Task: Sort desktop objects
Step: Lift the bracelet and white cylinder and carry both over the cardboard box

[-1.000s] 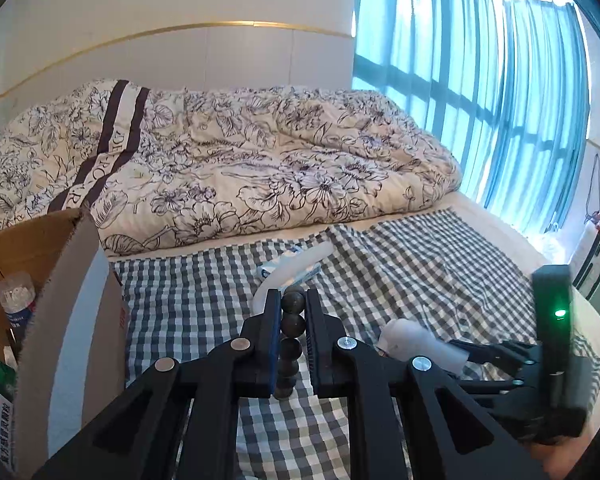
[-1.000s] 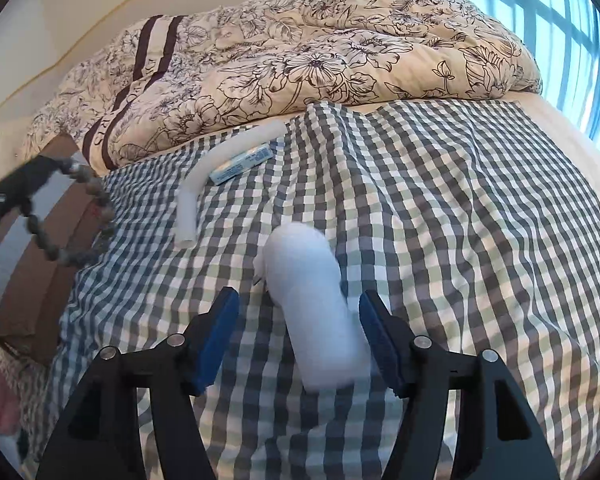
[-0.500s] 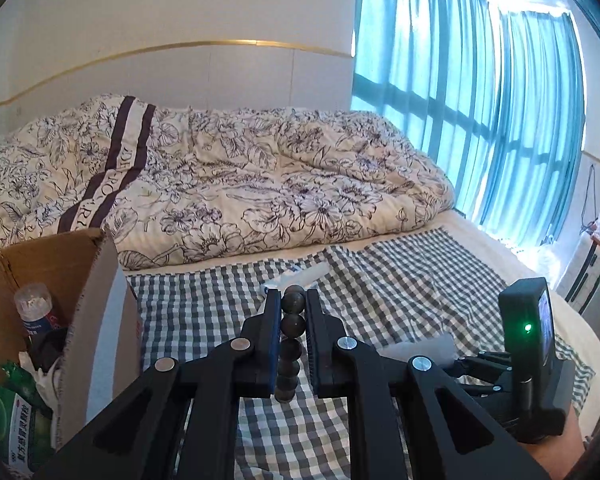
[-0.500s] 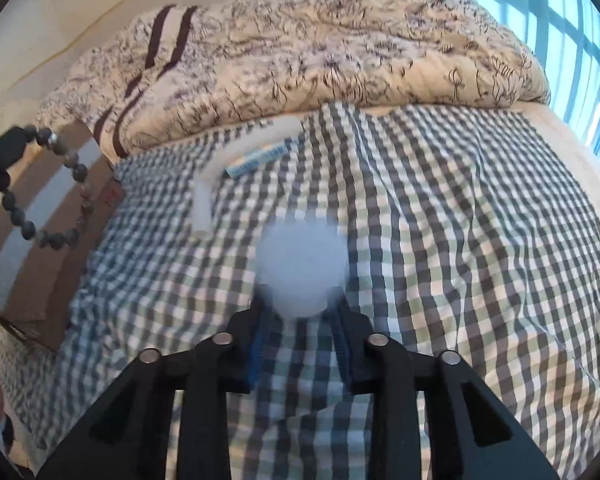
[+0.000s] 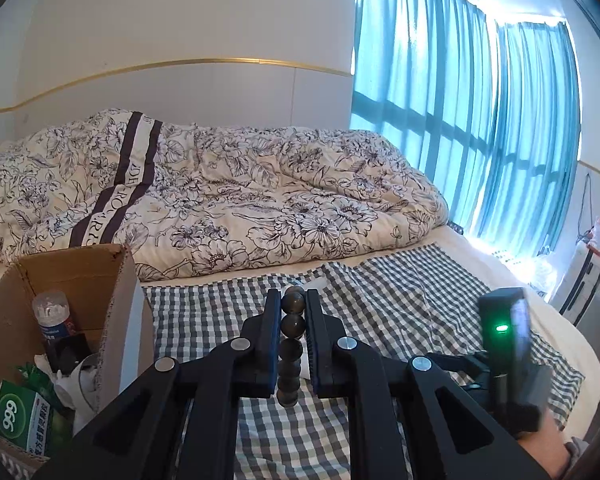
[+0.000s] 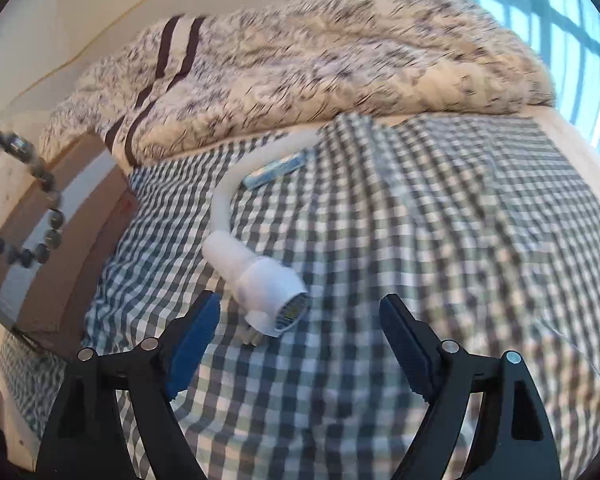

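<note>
My left gripper point(image 5: 292, 298) is shut on a string of dark beads point(image 5: 291, 324), held above the checked cloth point(image 5: 400, 304) beside an open cardboard box point(image 5: 116, 312). In the right wrist view the beads point(image 6: 40, 216) hang as a loop at the far left over the box point(image 6: 72, 248). A white cylindrical device point(image 6: 260, 276) with a grille at its end lies on the cloth point(image 6: 440, 240). My right gripper point(image 6: 300, 340) stands open just in front of it, not touching it. Beyond lie a curved white tube point(image 6: 232, 188) and a small blue tube point(image 6: 276, 168).
The box holds a capped bottle point(image 5: 52, 316), a green carton point(image 5: 18, 420) and other items. A floral duvet point(image 5: 240, 200) is piled at the back of the bed. Blue curtains point(image 5: 460, 120) cover the window on the right. The bed edge drops off at the right.
My right gripper closed on the white device, then opened; the device now lies turned on the cloth. My left gripper has risen with the beads, closer to the box.
</note>
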A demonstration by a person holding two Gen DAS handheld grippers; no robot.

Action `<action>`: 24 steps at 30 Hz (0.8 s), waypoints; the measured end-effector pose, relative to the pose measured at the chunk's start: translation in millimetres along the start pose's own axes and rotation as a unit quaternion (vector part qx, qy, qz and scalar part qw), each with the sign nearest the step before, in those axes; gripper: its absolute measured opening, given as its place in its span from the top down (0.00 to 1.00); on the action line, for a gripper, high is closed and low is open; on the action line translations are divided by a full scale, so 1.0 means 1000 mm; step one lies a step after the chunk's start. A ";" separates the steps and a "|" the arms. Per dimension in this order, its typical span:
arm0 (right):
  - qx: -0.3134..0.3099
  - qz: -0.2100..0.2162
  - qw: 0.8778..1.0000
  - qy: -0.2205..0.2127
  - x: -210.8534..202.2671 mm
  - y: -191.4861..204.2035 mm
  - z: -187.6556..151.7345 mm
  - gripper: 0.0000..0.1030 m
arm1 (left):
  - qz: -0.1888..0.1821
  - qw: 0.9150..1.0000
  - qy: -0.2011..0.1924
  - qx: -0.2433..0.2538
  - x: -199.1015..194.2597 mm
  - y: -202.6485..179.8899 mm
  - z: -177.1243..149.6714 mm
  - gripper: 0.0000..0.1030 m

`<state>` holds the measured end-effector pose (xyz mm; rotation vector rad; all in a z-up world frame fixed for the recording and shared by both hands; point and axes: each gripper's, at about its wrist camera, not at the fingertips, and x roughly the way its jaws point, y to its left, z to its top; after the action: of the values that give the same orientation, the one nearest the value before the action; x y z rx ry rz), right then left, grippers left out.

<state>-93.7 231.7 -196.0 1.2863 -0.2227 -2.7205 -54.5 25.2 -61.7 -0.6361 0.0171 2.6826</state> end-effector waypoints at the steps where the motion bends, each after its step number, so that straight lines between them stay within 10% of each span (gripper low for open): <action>1: -0.005 0.005 1.000 0.009 0.008 0.003 0.001 0.20 | 0.001 1.000 -0.002 -0.001 -0.002 0.002 0.001 0.89; 6: -0.035 0.008 0.998 0.046 0.043 0.020 0.005 0.21 | 0.007 1.000 -0.008 -0.006 -0.011 0.012 0.006 0.89; 9: -0.055 -0.004 0.996 0.067 0.058 0.030 0.005 0.45 | 0.014 1.000 -0.014 -0.008 -0.017 0.020 0.009 0.89; 24: -0.054 0.005 0.998 0.008 0.001 0.060 0.022 0.46 | 0.054 0.997 -0.038 -0.033 -0.038 0.062 0.023 0.89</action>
<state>-108.5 174.5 -171.8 1.2741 -0.0786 -2.6721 -55.9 -43.3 -29.4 -0.5689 -0.0604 2.8206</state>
